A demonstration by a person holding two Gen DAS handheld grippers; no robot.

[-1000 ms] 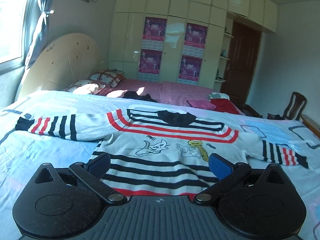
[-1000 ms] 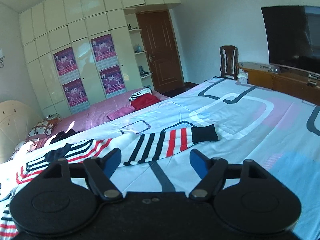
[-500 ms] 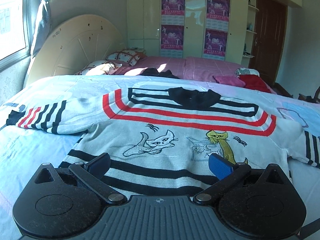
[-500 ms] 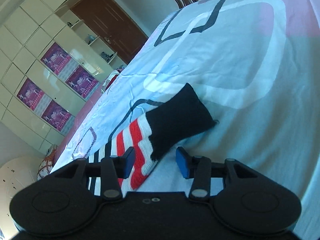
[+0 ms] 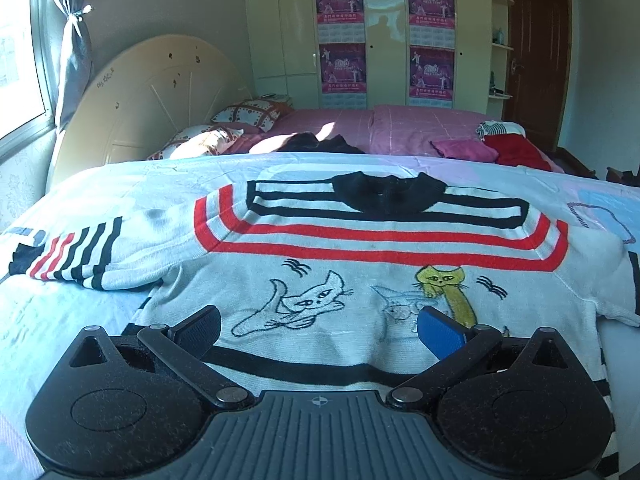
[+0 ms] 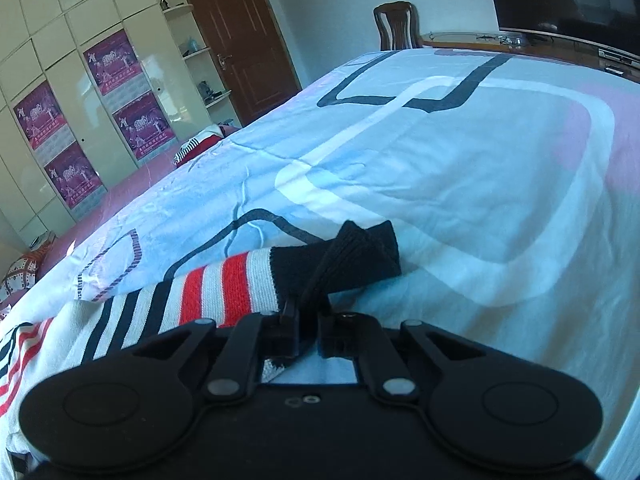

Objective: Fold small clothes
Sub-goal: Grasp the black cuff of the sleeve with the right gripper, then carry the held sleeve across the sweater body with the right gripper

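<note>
A small white knit sweater (image 5: 360, 280) with red and black stripes and cat drawings lies flat, front up, on the light blue bedspread (image 5: 60, 320). My left gripper (image 5: 320, 328) hovers just over its lower body, open, nothing between the blue pads. The left sleeve (image 5: 76, 256) lies spread out to the side. In the right wrist view the other sleeve (image 6: 208, 296) ends in a black cuff (image 6: 360, 260). My right gripper (image 6: 308, 316) is closing its jaws on that cuff, and the cuff's edge is pinched up between the pads.
A second bed with a pink cover (image 5: 400, 128), pillows (image 5: 248, 114) and loose clothes (image 5: 512, 152) lies behind. Wardrobe doors with posters (image 5: 340, 36) line the back wall. A wooden chair (image 6: 396, 26) and a low cabinet (image 6: 560, 46) stand beyond the bedspread's far side.
The right gripper dropped onto the sleeve end and closed from wide open onto the black cuff, bunching it. The left gripper moved in low over the sweater's body and stayed open.
</note>
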